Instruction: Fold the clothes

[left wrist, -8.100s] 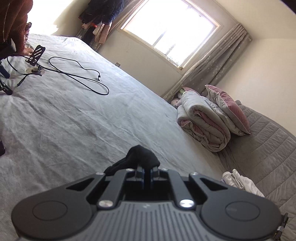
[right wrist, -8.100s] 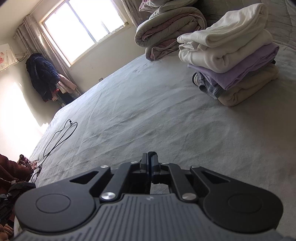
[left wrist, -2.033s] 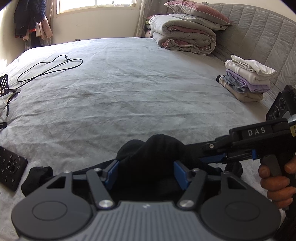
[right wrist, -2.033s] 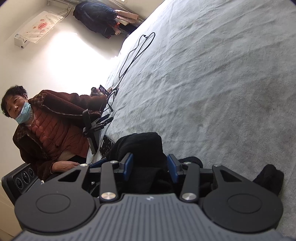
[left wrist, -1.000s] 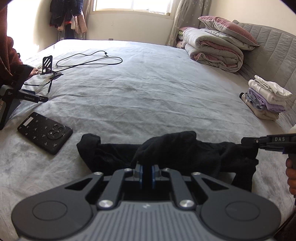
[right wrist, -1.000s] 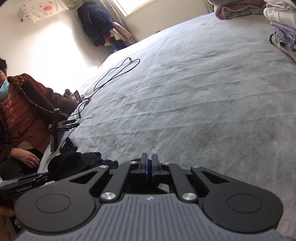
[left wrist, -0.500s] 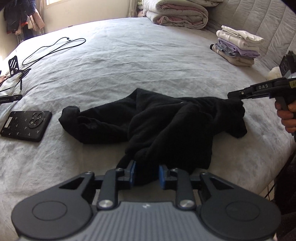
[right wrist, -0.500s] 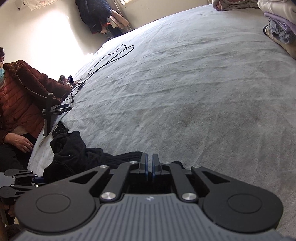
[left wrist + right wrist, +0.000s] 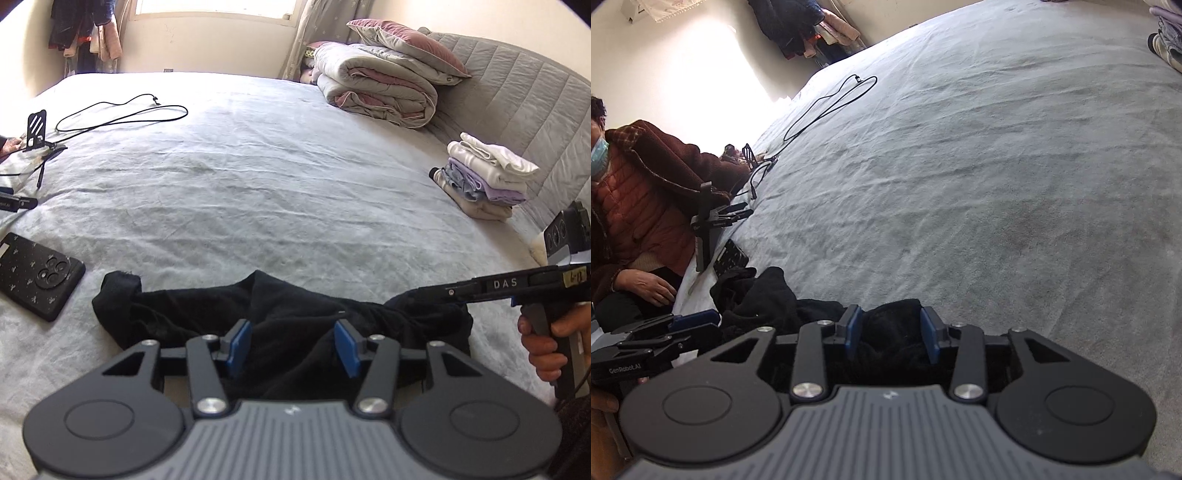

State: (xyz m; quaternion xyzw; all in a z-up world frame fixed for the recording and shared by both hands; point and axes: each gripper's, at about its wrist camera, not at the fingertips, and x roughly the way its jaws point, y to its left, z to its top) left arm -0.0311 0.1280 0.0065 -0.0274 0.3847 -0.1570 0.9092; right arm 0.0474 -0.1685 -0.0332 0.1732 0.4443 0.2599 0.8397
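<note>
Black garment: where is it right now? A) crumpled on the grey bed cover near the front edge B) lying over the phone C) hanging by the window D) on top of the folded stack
A: the black garment lies bunched on the grey bed cover, well apart from the folded stack and beside the phone, not over it.

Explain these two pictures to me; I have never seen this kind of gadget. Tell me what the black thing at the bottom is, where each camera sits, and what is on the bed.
No robot here: a person holds a hand tool with tongs in each hand, and a wide-angle camera on each tool looks forward along its two blue-padded fingers. One picture comes from the left tongs, the other from the right tongs. The left view also shows the right tool from the side, gripped by a hand.

On the grey bed lies a crumpled black garment. Both tongs are opening over it; cloth lies between the pads, but they no longer pinch it.

Also there: a phone, a black cable, a stack of folded clothes, rolled quilts. A seated person watches.
</note>
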